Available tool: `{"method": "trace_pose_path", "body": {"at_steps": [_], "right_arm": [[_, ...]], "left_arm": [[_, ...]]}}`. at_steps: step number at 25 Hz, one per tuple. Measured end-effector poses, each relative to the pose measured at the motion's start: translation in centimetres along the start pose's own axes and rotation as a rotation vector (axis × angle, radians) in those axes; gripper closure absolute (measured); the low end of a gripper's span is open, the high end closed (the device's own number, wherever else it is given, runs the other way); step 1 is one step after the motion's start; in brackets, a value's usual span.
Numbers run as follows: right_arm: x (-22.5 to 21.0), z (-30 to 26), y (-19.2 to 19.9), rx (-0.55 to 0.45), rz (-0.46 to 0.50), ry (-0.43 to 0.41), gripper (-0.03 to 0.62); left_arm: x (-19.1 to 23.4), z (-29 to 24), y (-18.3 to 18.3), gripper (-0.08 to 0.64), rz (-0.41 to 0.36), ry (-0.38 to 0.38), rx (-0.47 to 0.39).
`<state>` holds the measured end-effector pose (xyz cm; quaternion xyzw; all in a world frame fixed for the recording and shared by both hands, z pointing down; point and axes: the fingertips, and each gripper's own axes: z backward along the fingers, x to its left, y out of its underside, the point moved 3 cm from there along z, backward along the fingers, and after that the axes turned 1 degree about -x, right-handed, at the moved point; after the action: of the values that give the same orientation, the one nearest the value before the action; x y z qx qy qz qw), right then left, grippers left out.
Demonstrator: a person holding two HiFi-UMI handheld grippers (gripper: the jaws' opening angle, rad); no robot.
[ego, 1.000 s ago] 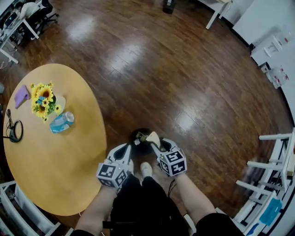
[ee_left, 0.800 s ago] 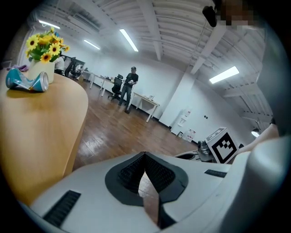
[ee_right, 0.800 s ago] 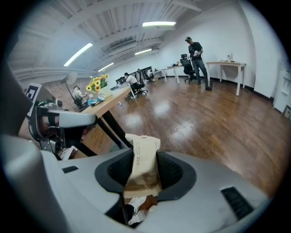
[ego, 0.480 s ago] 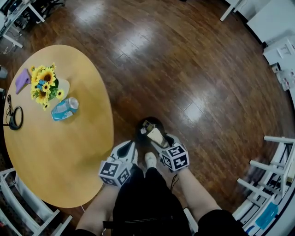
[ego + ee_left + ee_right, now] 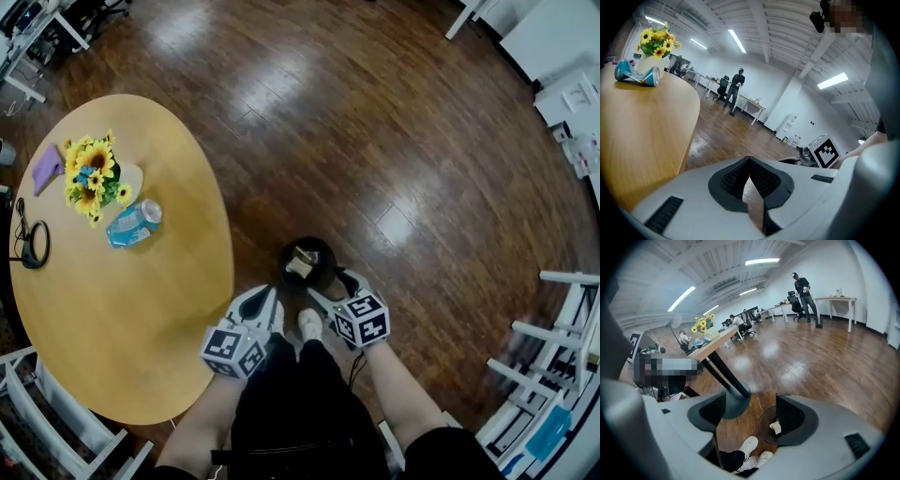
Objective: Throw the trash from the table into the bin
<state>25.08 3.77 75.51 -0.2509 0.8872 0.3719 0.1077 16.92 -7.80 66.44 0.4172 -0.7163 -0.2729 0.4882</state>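
A black round bin [image 5: 320, 255] stands on the floor by my feet, with a pale crumpled piece of trash [image 5: 302, 263] lying inside it. My right gripper [image 5: 328, 282] hangs just above the bin's near rim. Its jaws have just been opening and nothing is between them. In the right gripper view the bin [image 5: 765, 423] and the trash [image 5: 776, 427] show below the open right gripper [image 5: 754, 411]. My left gripper [image 5: 270, 300] is shut and empty beside the table edge, as the left gripper [image 5: 751, 182] view confirms. A crushed blue can [image 5: 132, 223] lies on the round wooden table [image 5: 150, 319].
On the table stand a vase of sunflowers [image 5: 90, 180], a purple object [image 5: 46, 169] and a black cable [image 5: 33, 246]. The table's dark pedestal foot [image 5: 736, 399] sits next to the bin. My white shoes [image 5: 307, 323] are near it. White shelving [image 5: 553, 337] is at the right.
The right gripper held a pale piece of trash over the bin; its jaws have spread and the piece now lies inside the bin. Both grippers sank a little.
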Motion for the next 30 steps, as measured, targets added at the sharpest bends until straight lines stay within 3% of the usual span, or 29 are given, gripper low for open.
{"method": "trace_pose_path", "body": {"at_steps": [3, 6, 7, 9, 10, 20, 24, 30], "right_arm": [[-0.1, 0.3, 0.1, -0.019, -0.017, 0.009, 0.254], [-0.4, 1.3, -0.4, -0.061, -0.022, 0.037, 0.318], [-0.6, 1.8, -0.8, -0.084, -0.026, 0.054, 0.375], [-1.1, 2.8, -1.5, -0.126, -0.04, 0.081, 0.546], [-1.2, 3.2, -1.7, -0.137, -0.046, 0.082, 0.592], [-0.3, 7.6, -7.4, -0.251, 0.032, 0.077, 0.592], [1.7, 9.8, -12.9, -0.359, 0.121, 0.056, 0.592], [7.5, 12.3, -22.0, -0.519, 0.288, -0.028, 0.592]], "left_arm": [[0.0, -0.1, 0.3, 0.558, -0.003, 0.004, 0.007], [-0.5, -0.4, 0.2, 0.558, -0.012, 0.014, 0.009], [-0.7, -0.6, 0.1, 0.558, -0.017, 0.017, 0.009], [-1.2, -0.8, -0.3, 0.558, -0.035, 0.025, 0.007], [-1.3, -0.9, -0.7, 0.558, -0.046, 0.027, 0.002], [-2.8, 1.3, -7.8, 0.56, -0.099, -0.016, -0.155], [-3.4, 4.0, -12.3, 0.56, -0.14, -0.055, -0.271], [-3.7, 11.3, -19.6, 0.559, -0.216, -0.173, -0.475]]}}
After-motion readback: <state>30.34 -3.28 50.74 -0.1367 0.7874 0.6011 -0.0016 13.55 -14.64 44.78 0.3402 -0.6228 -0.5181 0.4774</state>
